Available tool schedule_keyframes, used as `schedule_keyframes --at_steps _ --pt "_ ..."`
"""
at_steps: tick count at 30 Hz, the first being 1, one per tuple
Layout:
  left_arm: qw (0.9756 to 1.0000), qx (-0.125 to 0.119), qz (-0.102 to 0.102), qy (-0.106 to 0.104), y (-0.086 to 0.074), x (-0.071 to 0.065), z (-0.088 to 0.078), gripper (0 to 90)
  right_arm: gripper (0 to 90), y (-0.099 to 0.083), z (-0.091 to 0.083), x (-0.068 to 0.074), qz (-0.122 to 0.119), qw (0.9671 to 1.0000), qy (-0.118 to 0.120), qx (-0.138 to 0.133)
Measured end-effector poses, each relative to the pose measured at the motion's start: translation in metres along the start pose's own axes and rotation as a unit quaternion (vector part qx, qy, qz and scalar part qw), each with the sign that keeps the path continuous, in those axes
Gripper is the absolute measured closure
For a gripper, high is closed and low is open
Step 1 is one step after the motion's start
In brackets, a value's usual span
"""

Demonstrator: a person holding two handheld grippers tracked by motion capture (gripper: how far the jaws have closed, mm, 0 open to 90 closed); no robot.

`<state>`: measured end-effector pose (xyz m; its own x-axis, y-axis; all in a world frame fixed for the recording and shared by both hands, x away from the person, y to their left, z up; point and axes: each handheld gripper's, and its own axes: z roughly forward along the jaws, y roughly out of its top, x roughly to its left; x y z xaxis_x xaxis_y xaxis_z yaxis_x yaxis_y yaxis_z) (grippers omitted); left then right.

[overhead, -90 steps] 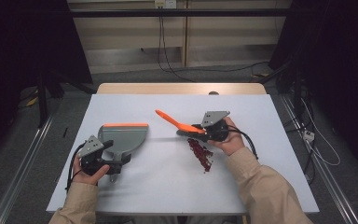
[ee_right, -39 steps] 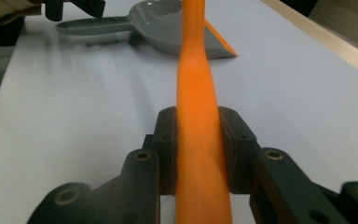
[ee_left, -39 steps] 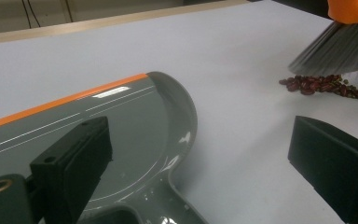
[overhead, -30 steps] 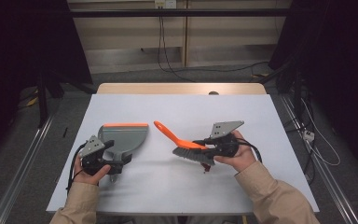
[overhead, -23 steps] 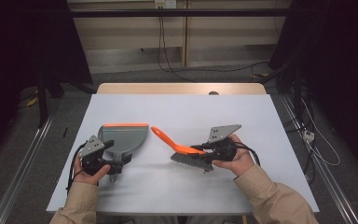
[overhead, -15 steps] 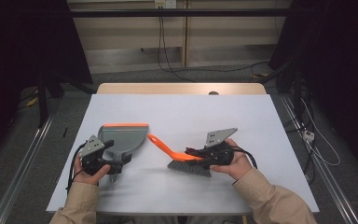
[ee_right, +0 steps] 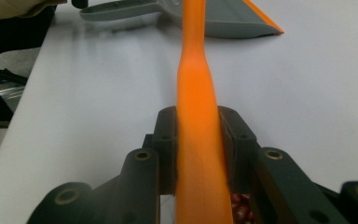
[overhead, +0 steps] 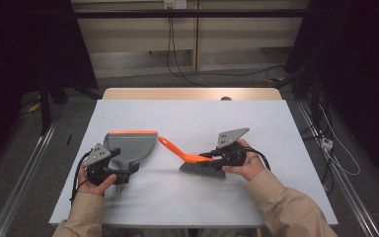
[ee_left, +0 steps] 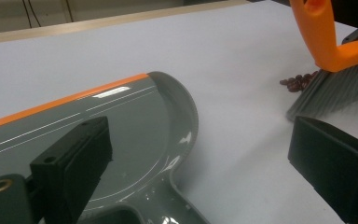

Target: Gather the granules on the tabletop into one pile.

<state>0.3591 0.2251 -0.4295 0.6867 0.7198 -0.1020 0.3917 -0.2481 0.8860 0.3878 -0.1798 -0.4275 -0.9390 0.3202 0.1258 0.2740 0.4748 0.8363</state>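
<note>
Jaws first: in the high view your right gripper (overhead: 211, 157), right of centre, pinches the brush (overhead: 192, 160) by its orange handle, bristles on the table (overhead: 276, 123). Your left gripper (overhead: 121, 170), lower left, sits at the dustpan (overhead: 131, 148) handle; you cannot tell its jaw state there.

In the left gripper view your jaws stand spread over the dustpan (ee_left: 98, 135), and the brush (ee_left: 335, 70) meets red beans (ee_left: 298, 82) at upper right.

In the right gripper view your jaws clamp the brush (ee_right: 198, 140) at centre.
</note>
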Motion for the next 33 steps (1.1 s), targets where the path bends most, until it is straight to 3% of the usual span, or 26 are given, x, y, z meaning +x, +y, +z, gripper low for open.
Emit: schedule_keyframes --at_steps 12,19,23,26,33 --pt "1.0000 0.001 -0.001 0.000 0.000 0.000 0.000 6.0 71.6 0.003 -0.002 -0.007 -0.004 0.9999 -0.003 -0.009" --pt "1.0000 0.001 0.001 -0.001 0.000 -0.001 0.000 6.0 71.5 0.008 -0.008 0.008 -0.009 0.9998 0.007 -0.018" --pt "1.0000 0.001 0.001 -0.001 0.000 -0.001 0.000 6.0 71.5 0.001 -0.012 0.013 -0.007 0.9997 0.020 -0.013" --pt "1.0000 0.001 0.003 0.000 0.000 -0.001 0.000 6.0 71.5 -0.007 -0.014 0.009 -0.006 0.9999 0.013 0.001" --pt "1.0000 0.003 0.000 0.001 0.000 0.000 0.001 6.0 71.5 -0.012 -0.017 -0.013 0.001 0.9999 -0.009 -0.008"
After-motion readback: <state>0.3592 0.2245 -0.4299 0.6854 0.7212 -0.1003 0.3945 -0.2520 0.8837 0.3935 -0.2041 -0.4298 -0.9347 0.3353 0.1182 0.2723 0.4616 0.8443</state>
